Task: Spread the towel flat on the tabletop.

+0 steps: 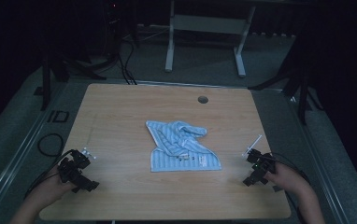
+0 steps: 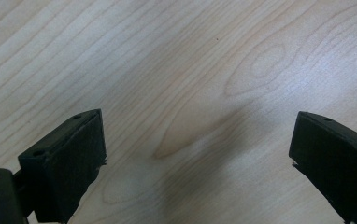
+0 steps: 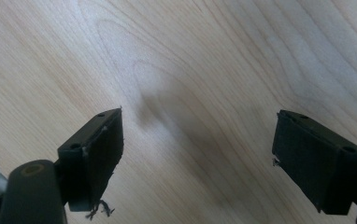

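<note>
I am seated at a light wooden table [image 1: 120, 107] in a dim room, holding 1 two-jaw gripper in each hand. From the high view, a crumpled towel [image 1: 181, 144] with pale blue and white stripes lies near the middle of the table. Its far part is bunched and folded over itself, and its near part lies flatter, with a small label on it.

My left gripper [image 1: 87, 153] rests near the table's left edge, close to the near corner, well apart from the towel. My left hand [image 1: 55, 184] wraps its handle, and a black cable trails off the table's side. In the left gripper view, my 2 black jaws stand wide apart above bare wood grain, with nothing between them, so this gripper is released.

My right gripper [image 1: 253, 154] sits near the table's right edge, also well apart from the towel, with my right hand [image 1: 284, 179] behind it. A small green light glows on its body. In the right gripper view, the 2 jaws are likewise spread wide over bare wood, holding nothing. A few loose threads hang from the lower edge of the jaw at that view's left.

A small round hole [image 1: 203, 99] sits in the table's far part, beyond the towel.
</note>
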A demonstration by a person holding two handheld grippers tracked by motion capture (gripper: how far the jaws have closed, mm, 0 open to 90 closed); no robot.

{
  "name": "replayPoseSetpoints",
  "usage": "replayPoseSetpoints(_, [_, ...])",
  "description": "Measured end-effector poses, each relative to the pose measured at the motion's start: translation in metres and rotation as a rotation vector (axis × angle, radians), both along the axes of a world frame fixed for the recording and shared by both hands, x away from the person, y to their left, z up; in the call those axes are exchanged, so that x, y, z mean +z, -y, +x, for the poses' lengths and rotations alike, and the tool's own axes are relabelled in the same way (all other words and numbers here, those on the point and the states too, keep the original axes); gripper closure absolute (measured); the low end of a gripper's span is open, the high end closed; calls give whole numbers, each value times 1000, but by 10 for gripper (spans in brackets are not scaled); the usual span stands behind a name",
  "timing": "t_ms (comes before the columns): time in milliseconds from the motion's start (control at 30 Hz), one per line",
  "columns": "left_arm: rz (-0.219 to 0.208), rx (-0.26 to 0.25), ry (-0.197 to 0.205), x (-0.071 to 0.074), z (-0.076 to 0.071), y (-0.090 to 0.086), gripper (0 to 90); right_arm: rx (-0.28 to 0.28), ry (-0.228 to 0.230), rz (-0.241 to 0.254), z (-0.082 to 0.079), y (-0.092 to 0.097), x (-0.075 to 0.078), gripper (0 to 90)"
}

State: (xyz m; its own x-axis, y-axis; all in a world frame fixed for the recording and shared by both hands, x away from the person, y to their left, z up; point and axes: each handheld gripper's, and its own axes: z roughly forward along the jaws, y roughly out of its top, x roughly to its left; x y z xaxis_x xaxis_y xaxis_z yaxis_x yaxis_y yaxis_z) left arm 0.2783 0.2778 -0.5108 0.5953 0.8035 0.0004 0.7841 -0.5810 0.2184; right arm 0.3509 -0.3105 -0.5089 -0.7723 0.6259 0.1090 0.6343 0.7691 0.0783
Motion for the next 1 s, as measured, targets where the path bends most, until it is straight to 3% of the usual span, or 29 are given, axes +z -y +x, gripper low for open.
replayPoseSetpoints(67, [26, 19, 4, 0, 3, 1, 44, -19, -10, 18, 1, 0, 0, 143])
replayPoseSetpoints(100, [12, 19, -4, 2, 4, 2, 44, -26, -28, 38, 2, 0, 1, 142])
replayPoseSetpoints(133, [12, 19, -4, 2, 4, 2, 44, -26, -28, 38, 2, 0, 1, 142])
replayPoseSetpoints(167, [-8, 20, -10, 4, 7, 5, 44, -19, -22, 70, 2, 2, 2, 133])
replayPoseSetpoints(233, [-17, 5, 3, 6, 9, 13, 52, -41, -12, 71, 4, 2, 2, 136])
replayPoseSetpoints(333, [-26, -16, 8, 7, 14, 22, 53, -22, 21, 44, 6, -4, 0, 143])
replayPoseSetpoints(433, [-7, -51, 33, 3, 22, 46, 122, 18, 41, 23, 9, -11, 1, 227])
replayPoseSetpoints(500, [-15, -61, 30, 2, 24, 52, 122, 34, 43, 23, 11, -14, 1, 242])
replayPoseSetpoints(533, [-20, -96, 24, 0, 28, 62, 128, 70, 67, 24, 13, -20, 2, 313])
replayPoseSetpoints(600, [-22, -119, 20, -2, 32, 72, 145, 89, 75, 20, 17, -25, 3, 370])
replayPoseSetpoints(733, [-33, -142, 28, -3, 41, 90, 153, 142, 89, 33, 23, -38, 7, 447])
replayPoseSetpoints(800, [-39, -155, 38, -2, 44, 98, 205, 162, 112, 46, 27, -45, 10, 479])
replayPoseSetpoints(933, [-43, -168, 54, 1, 49, 109, 207, 173, 127, 59, 34, -54, 14, 543])
replayPoseSetpoints(1000, [-51, -173, 63, 3, 53, 116, 285, 182, 110, 70, 42, -63, 16, 578])
